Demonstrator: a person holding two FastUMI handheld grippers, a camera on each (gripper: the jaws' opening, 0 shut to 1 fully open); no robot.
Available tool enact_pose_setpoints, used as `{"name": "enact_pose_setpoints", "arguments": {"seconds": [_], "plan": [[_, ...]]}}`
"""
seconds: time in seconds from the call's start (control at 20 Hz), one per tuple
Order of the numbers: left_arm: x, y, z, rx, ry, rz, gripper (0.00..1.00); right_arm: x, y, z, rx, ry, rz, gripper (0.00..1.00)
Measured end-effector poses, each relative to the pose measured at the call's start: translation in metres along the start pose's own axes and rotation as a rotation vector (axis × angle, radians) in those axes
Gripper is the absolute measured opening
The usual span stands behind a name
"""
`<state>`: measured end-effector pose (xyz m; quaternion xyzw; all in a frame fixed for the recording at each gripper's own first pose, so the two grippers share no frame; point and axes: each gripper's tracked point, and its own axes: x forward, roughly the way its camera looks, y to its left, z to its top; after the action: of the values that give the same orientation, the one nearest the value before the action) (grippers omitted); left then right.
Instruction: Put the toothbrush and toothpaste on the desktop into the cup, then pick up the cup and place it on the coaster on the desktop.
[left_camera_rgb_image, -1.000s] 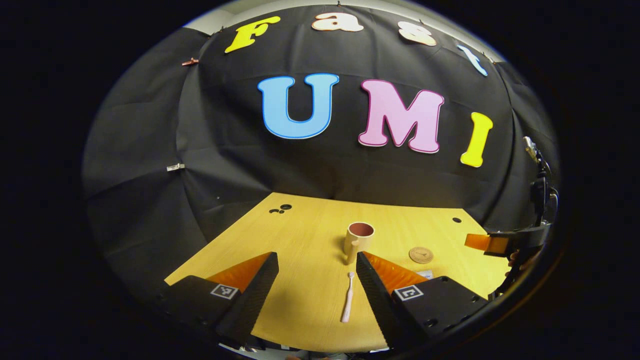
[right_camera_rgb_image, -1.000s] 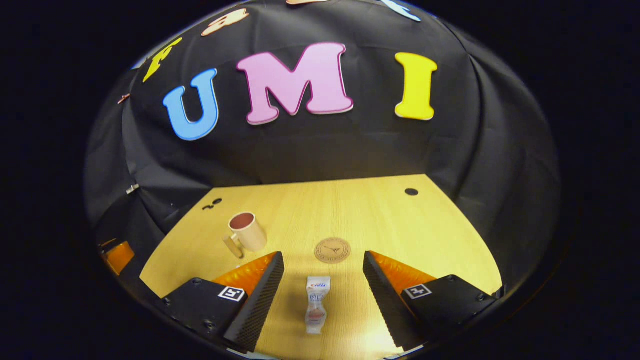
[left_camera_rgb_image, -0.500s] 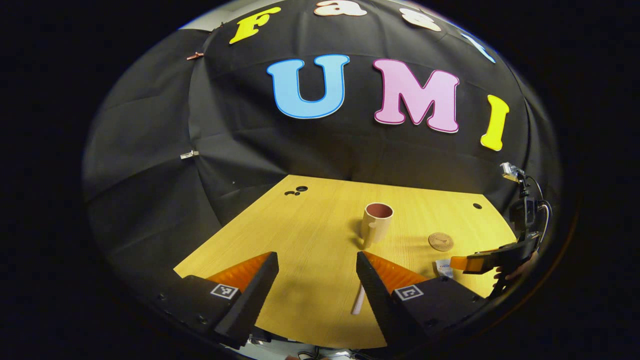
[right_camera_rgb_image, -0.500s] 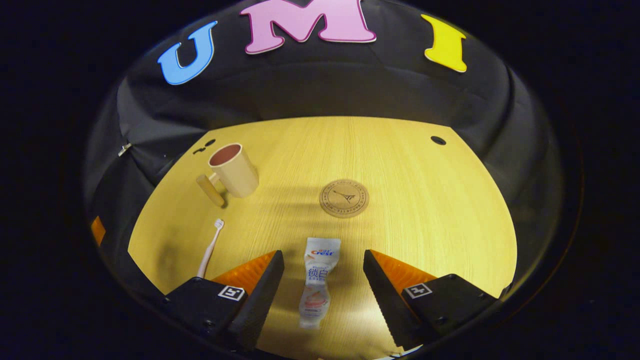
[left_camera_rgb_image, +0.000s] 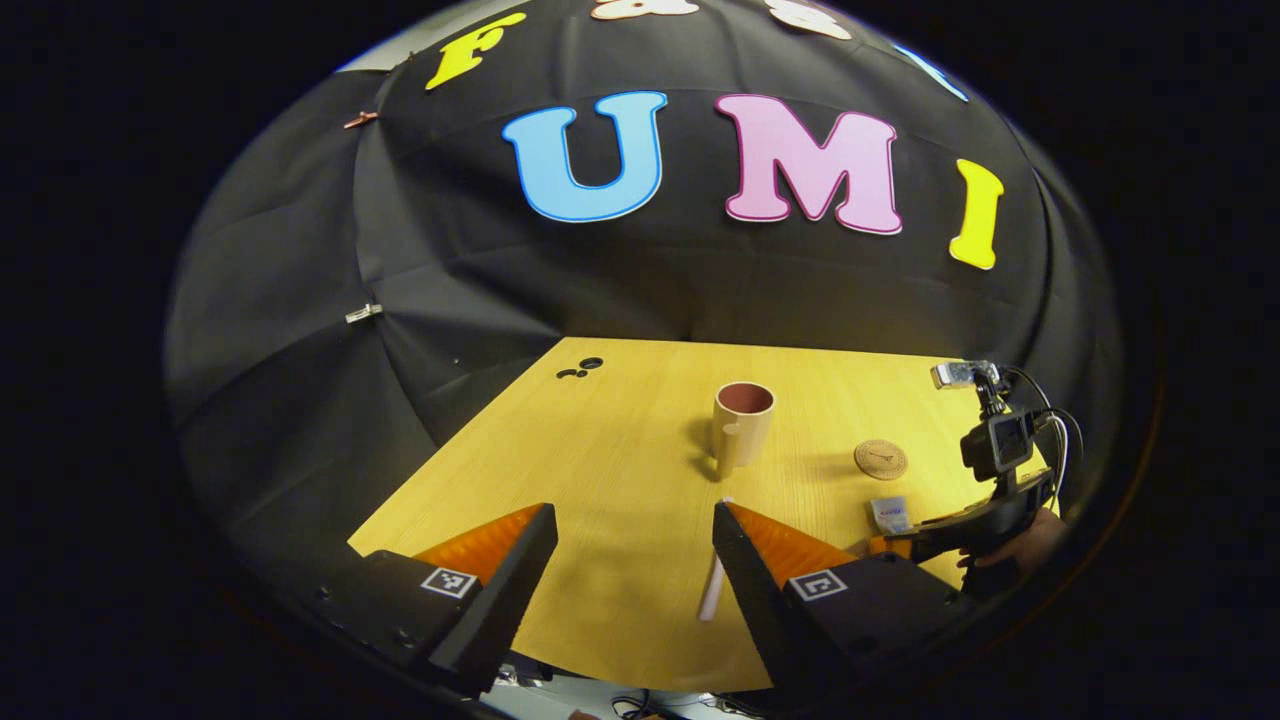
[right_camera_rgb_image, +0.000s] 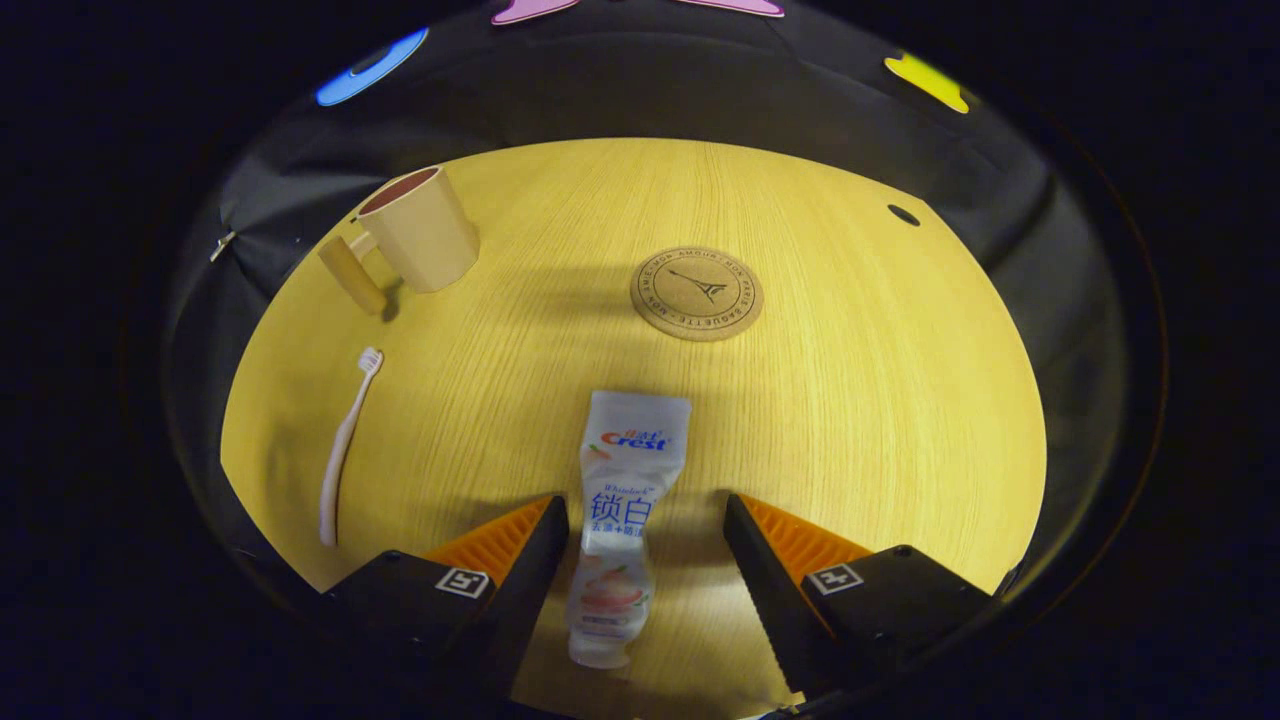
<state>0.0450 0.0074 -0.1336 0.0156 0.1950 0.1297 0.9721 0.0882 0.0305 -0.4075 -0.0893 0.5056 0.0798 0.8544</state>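
The toothpaste tube (right_camera_rgb_image: 637, 440) lies flat on the wooden desktop (right_camera_rgb_image: 860, 400), its cap end between the fingers of my right gripper (right_camera_rgb_image: 645, 508), which is open and low over it. Left of it lies the pink toothbrush (right_camera_rgb_image: 345, 445). The beige cup (right_camera_rgb_image: 420, 228) with a handle stands upright at the far left, and the round coaster (right_camera_rgb_image: 697, 293) sits beyond the tube. My left gripper (left_camera_rgb_image: 635, 515) is open above the near edge, with the toothbrush (left_camera_rgb_image: 712, 590) just inside its right finger. Farther off stand the cup (left_camera_rgb_image: 742, 425) and the coaster (left_camera_rgb_image: 881, 460).
In the left gripper view a hand (left_camera_rgb_image: 1030, 545) holds the other gripper at the right edge, with its camera mount (left_camera_rgb_image: 995, 440) above. Small dark holes (left_camera_rgb_image: 580, 368) mark the desktop's far left corner, and one hole (right_camera_rgb_image: 903, 214) the far right. Black cloth walls close in the desk.
My right gripper has dropped and tilted down, so the toothpaste now lies between its fingers. My left gripper has drifted left, leaving the toothbrush beside its right finger.
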Motion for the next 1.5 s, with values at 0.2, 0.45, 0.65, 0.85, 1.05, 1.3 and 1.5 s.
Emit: {"name": "enact_pose_setpoints", "arguments": {"seconds": [0.2,0.45,0.65,0.85,1.05,1.3,1.5], "plan": [[0.000,-0.010,0.001,0.010,0.001,-0.028,0.97,0.000,0.000,0.000,0.039,0.035,-0.020,0.75],[0.002,-0.022,0.001,0.013,-0.008,-0.057,0.98,0.002,0.002,-0.005,-0.005,0.056,0.000,0.40],[0.007,-0.028,-0.002,0.000,-0.005,-0.071,0.97,0.001,0.003,-0.005,-0.048,0.068,0.027,0.26],[0.015,-0.030,-0.007,-0.019,0.012,-0.092,0.98,-0.006,-0.005,-0.006,-0.040,0.071,0.043,0.26],[0.044,-0.031,-0.006,-0.034,0.058,-0.116,0.98,-0.025,-0.023,0.012,-0.028,0.008,0.043,0.26],[0.076,-0.044,-0.025,0.018,0.178,-0.168,0.98,-0.047,-0.042,0.021,-0.017,-0.030,0.052,0.26],[0.101,-0.063,-0.046,0.082,0.263,-0.204,0.98,-0.055,-0.054,0.016,0.011,-0.036,0.050,0.26]]}}
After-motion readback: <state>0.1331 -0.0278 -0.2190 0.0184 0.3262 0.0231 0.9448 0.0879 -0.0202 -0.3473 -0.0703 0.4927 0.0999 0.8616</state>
